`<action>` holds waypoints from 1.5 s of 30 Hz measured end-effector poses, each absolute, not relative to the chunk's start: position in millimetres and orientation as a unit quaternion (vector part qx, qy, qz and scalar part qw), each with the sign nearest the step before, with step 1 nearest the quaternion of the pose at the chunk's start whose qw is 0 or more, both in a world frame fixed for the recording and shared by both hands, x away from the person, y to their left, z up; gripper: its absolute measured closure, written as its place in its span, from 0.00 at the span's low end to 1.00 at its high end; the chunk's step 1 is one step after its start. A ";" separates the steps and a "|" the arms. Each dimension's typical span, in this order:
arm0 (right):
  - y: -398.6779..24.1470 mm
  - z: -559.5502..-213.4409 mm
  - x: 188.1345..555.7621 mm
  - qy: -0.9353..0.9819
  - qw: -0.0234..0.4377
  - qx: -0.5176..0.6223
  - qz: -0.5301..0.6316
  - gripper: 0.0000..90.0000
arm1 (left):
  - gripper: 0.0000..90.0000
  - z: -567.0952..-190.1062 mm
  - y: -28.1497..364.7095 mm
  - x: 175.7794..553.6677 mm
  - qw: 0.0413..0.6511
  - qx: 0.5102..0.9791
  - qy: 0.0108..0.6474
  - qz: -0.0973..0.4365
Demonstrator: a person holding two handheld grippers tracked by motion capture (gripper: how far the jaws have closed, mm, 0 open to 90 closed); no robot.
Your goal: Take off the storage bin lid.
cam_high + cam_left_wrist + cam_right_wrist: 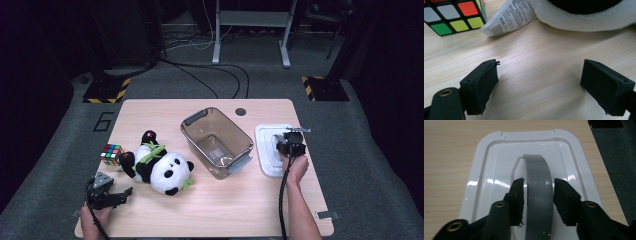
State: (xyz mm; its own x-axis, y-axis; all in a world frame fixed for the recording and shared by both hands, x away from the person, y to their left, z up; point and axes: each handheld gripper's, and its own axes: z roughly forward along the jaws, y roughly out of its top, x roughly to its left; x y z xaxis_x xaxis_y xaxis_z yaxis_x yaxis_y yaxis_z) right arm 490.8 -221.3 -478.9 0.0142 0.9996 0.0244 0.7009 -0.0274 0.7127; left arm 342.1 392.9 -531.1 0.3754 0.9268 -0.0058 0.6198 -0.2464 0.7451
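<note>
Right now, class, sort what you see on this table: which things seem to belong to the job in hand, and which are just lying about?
Likely in the job:
- white lid, grey handle between right tool's jaws
- clear bin, open
- left tool, open over bare table

Lying about:
- panda plush
- Rubik's cube

Table point(210, 210) layout: cube point(111, 154) far left, plush panda point(160, 167) just right of it, open bin point(216, 142) at centre, lid point(270, 150) flat on the right. My left gripper point(120, 196) sits before the panda; my right gripper point(291, 145) is over the lid, jaws either side of its handle point(539, 195).
</note>
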 end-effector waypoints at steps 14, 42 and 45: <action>-220.4 -458.8 474.2 0.697 0.208 0.614 0.306 0.05 | 0.15 -530.9 393.4 342.4 0.338 0.758 0.509 0.227; -172.7 -470.2 404.3 0.771 0.186 0.506 0.339 0.00 | 0.15 -530.8 393.5 342.4 0.338 0.759 0.508 0.227; -166.6 -474.0 399.4 0.779 0.183 0.496 0.337 0.00 | 0.15 -530.9 393.5 342.5 0.338 0.759 0.508 0.227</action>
